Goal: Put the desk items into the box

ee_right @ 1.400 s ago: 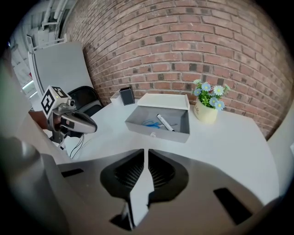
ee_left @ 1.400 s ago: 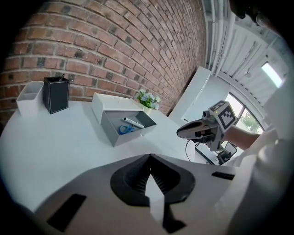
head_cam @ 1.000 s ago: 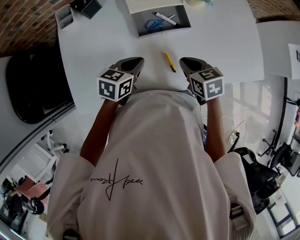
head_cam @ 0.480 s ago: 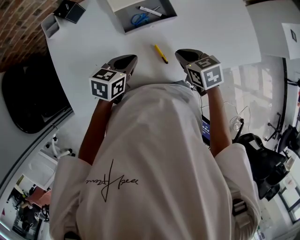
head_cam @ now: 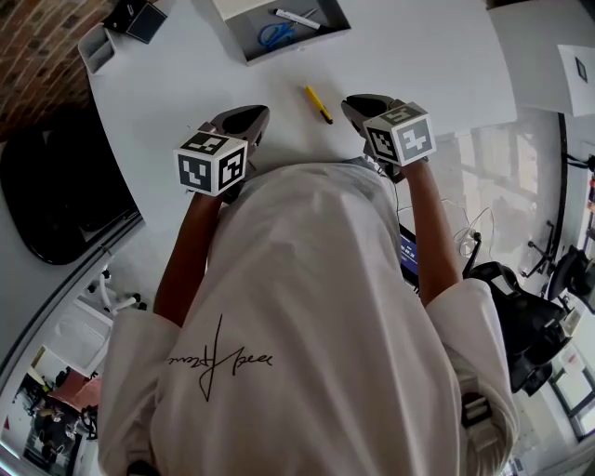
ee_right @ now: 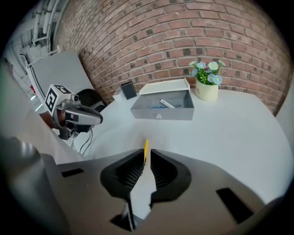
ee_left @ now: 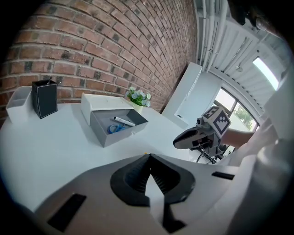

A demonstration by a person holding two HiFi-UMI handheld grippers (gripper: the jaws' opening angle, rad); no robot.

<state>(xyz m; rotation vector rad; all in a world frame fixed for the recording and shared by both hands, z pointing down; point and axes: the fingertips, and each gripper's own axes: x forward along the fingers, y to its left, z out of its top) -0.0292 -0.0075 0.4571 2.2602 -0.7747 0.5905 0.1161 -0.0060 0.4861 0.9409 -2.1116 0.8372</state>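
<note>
Two grippers are held over the table, each carrying one cube with black and white square markers. Well ahead of the left gripper (head_cam: 251, 116) and off to its left, one pale open tray (head_cam: 98, 46) and one black boxy holder (head_cam: 139, 19) with thin white edges are seen side by side. The left gripper's ribbed dark jaws are pressed together at the tips, with nothing between them.

Ahead of both grippers and well apart from them, one grey box (head_cam: 325, 14) of drawer shape, with a white top and a small knob on its front wall, is set open. Two things are counted inside it: one pair of blue-handled scissors (head_cam: 273, 35) and one white marker (head_cam: 297, 18) with a black cap.

One slim yellow pen (head_cam: 319, 104) lies flat on the table, nearer than the box, between the two grippers and just left of the right gripper's tip, not touching it. The right gripper's (head_cam: 358, 102) jaws are parted by a narrow slit only and nothing is held; the pen (ee_right: 145, 149) is seen beyond their tips.

Ahead of the right gripper, to the right of the box, one pale round pot (ee_right: 206, 89) of small blue and white flowers is placed.

The table (head_cam: 446, 65) is smooth, white and round-edged. A red brick wall (ee_right: 183, 36) is seen behind it.
</note>
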